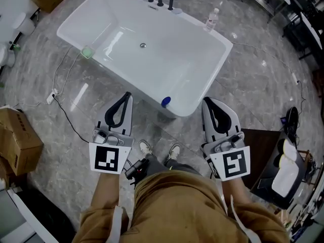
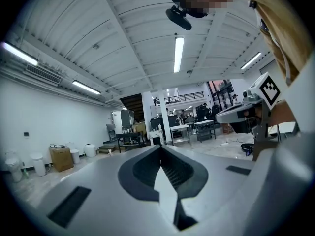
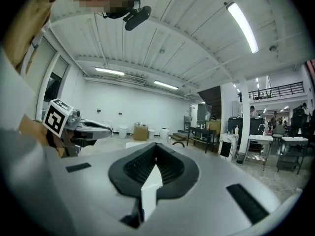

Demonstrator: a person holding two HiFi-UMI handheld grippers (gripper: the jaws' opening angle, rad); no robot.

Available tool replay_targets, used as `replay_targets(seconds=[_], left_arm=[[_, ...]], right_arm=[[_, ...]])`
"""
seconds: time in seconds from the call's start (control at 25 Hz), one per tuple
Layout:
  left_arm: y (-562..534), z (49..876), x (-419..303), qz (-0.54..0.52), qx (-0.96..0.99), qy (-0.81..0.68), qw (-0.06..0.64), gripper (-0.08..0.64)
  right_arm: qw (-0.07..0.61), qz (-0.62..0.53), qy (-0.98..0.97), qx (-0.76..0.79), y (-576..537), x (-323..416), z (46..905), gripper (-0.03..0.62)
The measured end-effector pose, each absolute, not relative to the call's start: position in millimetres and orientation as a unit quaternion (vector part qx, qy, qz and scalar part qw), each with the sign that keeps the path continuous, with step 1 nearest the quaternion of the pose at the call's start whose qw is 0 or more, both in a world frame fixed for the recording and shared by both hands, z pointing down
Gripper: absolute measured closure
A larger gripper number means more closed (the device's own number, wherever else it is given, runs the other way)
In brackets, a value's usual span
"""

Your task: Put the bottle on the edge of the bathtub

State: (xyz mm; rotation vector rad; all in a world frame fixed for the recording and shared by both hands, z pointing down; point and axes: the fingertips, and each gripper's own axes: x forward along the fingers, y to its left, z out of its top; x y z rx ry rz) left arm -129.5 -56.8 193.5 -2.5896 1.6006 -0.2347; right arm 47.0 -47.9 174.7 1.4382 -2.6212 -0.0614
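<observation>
White bathtub rim bears bottle; left claw, right claw both closed, empty.

The person wore mustard-brown trousers and matching sleeves, with pale sneakers. The grey-white left claw and right claw each had black ribbed pads and a black-and-white square-marker cube.

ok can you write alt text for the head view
Seen from above, a person holds the left gripper and right gripper, both shut and empty, in front of a white bathtub on a grey marble floor. A clear bottle stands on the tub's far right rim, and a small blue object sits on the near rim.
</observation>
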Motion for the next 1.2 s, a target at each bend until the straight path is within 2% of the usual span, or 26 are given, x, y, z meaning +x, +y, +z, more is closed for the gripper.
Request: replay_targets(seconds=[0.36,0.68,1.2], left_arm=[[-34,156,-167,-0.044,-0.827,0.558,0.057,0.552],[-18,132,-194,-0.028,-0.819,0.569,0.067,0.552],[-4,103,-213,-0.013,-0.823,0.561,0.083,0.552]], right_arm=[[0.067,-0.028,-0.870,0.488,-40,50,151,0.589],[0.070,-0.029,-0.845,0.529,-37,84,139,0.589],[0.055,-0.027,-0.812,0.580,-25,98,124,0.589]])
